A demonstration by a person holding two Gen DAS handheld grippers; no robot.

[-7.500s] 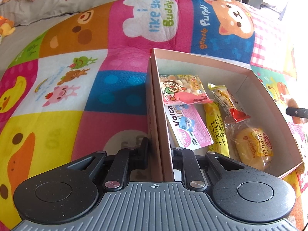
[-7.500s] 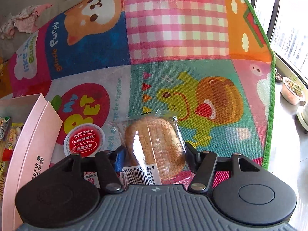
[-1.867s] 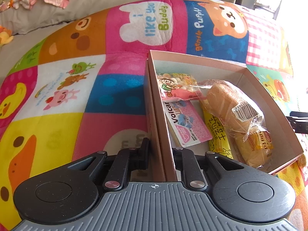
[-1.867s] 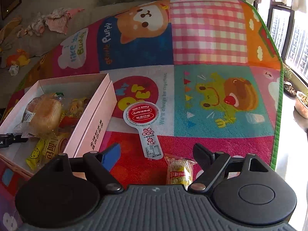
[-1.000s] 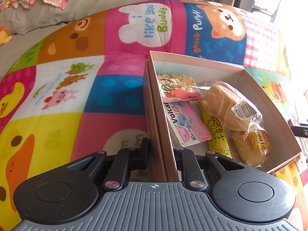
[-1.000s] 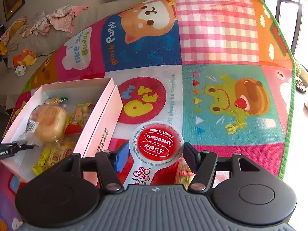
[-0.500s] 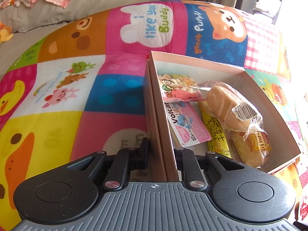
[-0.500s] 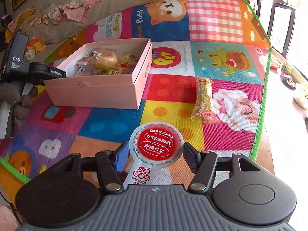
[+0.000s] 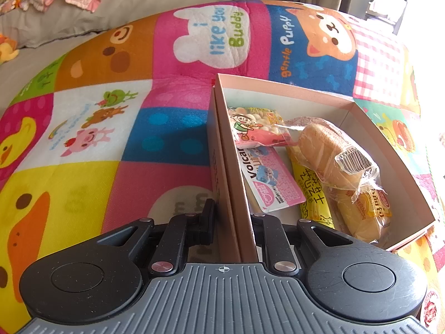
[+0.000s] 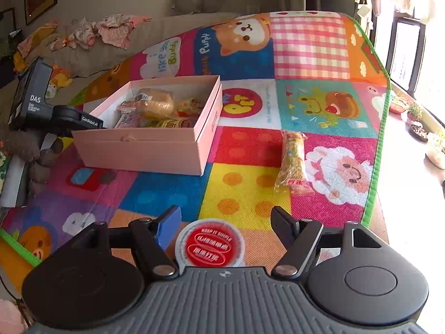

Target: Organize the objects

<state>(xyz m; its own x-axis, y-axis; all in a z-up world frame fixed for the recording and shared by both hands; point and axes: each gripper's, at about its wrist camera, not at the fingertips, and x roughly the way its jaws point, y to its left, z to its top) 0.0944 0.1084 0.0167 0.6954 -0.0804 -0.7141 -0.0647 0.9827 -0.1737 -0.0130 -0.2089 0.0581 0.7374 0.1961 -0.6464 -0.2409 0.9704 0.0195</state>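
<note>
The left gripper (image 9: 232, 222) is clamped on the near wall of the pink box (image 9: 239, 194), one finger outside it, one inside; ahead and to its right, inside the box, lie a wrapped bun (image 9: 331, 153) and other snack packets. The right gripper's (image 10: 225, 220) jaws are opening; the round red-labelled pack (image 10: 210, 246) sits between them, pads clear of it; a long yellow snack (image 10: 292, 161) lies on the mat (image 10: 244, 183) ahead, the box further off to its left.

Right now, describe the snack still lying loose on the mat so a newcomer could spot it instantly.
Find the pink box on the colourful play mat, then look to its right in the right wrist view. The long snack packet lies alone beside the white sheep picture. It is narrow, clear-wrapped and yellowish with a red end, and unlike the others it lies outside the box.
</note>
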